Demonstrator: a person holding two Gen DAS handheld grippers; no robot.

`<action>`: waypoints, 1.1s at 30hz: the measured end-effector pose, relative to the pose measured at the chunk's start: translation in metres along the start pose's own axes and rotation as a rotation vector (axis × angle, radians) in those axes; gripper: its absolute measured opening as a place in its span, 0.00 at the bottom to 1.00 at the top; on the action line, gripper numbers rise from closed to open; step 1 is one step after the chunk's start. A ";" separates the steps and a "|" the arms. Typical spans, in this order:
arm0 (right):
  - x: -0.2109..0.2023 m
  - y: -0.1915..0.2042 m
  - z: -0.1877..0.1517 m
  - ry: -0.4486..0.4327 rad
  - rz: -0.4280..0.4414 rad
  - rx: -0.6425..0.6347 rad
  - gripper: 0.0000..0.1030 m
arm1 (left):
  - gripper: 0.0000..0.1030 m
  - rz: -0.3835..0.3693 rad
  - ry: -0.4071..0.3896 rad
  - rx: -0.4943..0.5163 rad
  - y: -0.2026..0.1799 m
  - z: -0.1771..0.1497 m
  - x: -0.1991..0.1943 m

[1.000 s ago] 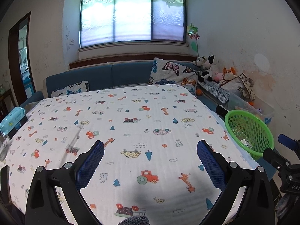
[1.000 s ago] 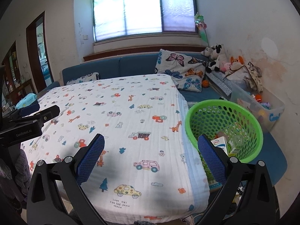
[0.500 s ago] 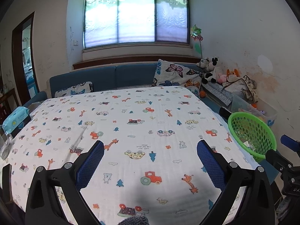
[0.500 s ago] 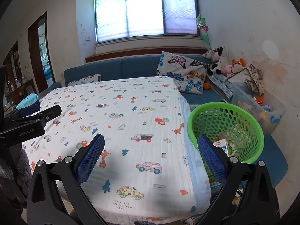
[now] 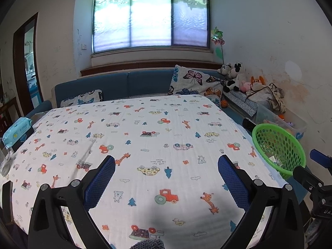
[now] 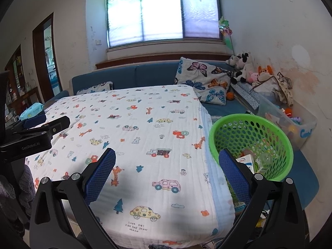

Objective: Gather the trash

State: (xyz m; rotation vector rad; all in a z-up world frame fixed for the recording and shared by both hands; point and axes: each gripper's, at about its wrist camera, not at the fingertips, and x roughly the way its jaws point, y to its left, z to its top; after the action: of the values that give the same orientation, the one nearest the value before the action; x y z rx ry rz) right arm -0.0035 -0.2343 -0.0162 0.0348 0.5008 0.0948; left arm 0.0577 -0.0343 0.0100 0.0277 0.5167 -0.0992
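Observation:
A green mesh basket stands at the table's right edge and holds trash: a white carton and a clear plastic piece. It also shows in the left wrist view. My left gripper is open and empty above the near part of the table with its cartoon-print cloth. My right gripper is open and empty over the table's near right corner, its right finger in front of the basket. The left gripper also shows in the right wrist view.
A blue wet-wipes pack and a clear glass sit at the table's left edge. A blue sofa with butterfly pillows runs behind. Plush toys and a clear toy bin line the right wall.
Both grippers have pulled back and tilted up a little, so the table and basket sit lower and farther in both views. Both stay open and empty.

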 end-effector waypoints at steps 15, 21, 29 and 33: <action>0.001 0.002 0.000 0.002 0.001 -0.006 0.96 | 0.93 0.002 0.008 0.000 -0.001 -0.003 0.000; 0.001 0.002 0.000 -0.001 0.002 -0.007 0.96 | 0.93 0.002 0.008 0.000 -0.001 -0.003 0.002; 0.001 0.003 0.000 0.001 0.003 -0.005 0.96 | 0.93 0.002 0.008 0.002 -0.001 -0.002 0.002; 0.002 0.003 0.000 0.002 0.006 -0.006 0.96 | 0.93 0.002 0.011 0.001 -0.001 -0.005 0.004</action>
State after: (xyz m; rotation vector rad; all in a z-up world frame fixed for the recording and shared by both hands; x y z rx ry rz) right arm -0.0021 -0.2313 -0.0170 0.0301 0.5022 0.1022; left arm 0.0583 -0.0352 0.0039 0.0299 0.5273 -0.0978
